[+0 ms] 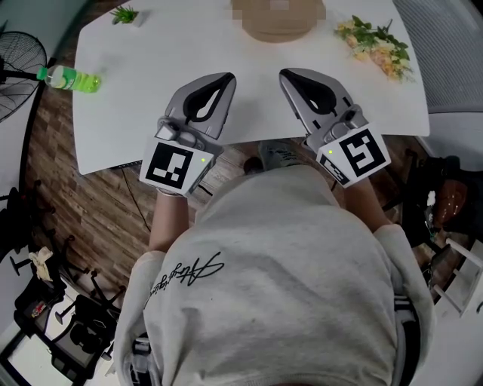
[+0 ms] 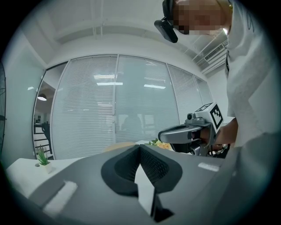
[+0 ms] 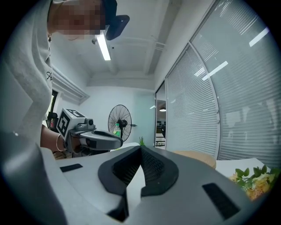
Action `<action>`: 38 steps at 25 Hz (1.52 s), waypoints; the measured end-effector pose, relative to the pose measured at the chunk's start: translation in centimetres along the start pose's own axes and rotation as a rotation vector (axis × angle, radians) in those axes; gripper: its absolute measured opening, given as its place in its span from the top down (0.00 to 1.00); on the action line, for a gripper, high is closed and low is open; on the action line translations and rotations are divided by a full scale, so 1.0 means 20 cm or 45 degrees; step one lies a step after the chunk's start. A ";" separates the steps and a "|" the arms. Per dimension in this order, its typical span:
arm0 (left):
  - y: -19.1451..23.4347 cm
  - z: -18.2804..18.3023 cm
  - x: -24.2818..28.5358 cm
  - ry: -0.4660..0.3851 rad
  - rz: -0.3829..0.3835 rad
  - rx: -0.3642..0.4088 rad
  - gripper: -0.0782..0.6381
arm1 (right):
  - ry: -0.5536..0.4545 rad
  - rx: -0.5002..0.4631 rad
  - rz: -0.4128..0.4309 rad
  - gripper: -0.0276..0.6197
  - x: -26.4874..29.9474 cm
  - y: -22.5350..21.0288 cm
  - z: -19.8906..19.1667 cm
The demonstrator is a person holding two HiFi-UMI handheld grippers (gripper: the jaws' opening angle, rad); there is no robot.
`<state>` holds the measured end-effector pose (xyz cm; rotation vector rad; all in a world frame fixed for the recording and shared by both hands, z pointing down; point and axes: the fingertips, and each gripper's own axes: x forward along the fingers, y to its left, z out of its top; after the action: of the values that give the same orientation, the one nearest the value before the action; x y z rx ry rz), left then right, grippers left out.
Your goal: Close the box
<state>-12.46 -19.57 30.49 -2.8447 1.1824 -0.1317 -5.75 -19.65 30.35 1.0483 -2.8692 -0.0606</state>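
A tan box (image 1: 278, 26) stands at the far middle of the white table (image 1: 136, 98), partly under a mosaic patch; whether it is open I cannot tell. It shows as a tan edge (image 2: 117, 146) in the left gripper view and as a rounded tan shape (image 3: 197, 157) in the right gripper view. My left gripper (image 1: 226, 78) and right gripper (image 1: 285, 75) hover side by side over the table's near edge, pointing level toward the box and well short of it. Both are shut with nothing between the jaws (image 2: 140, 147) (image 3: 141, 148).
A green bottle (image 1: 69, 78) lies at the table's left edge, a small potted plant (image 1: 124, 14) sits at the far left corner, and a bunch of flowers (image 1: 376, 41) lies at the far right. A standing fan (image 1: 19, 56) is left of the table.
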 end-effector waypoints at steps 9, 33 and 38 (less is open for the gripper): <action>0.00 -0.02 -0.02 0.022 -0.002 -0.039 0.89 | -0.018 0.054 -0.045 0.96 -0.03 -0.03 0.00; 0.00 -0.05 -0.03 0.051 -0.014 -0.021 0.89 | -0.022 0.048 -0.066 0.96 -0.04 -0.01 0.02; -0.02 -0.02 -0.02 0.001 -0.030 -0.036 0.89 | -0.021 0.055 -0.068 0.96 -0.06 -0.01 0.02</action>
<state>-12.49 -19.06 30.96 -2.8842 1.1605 -0.1180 -4.82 -18.99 29.80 1.1371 -2.8695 -0.0112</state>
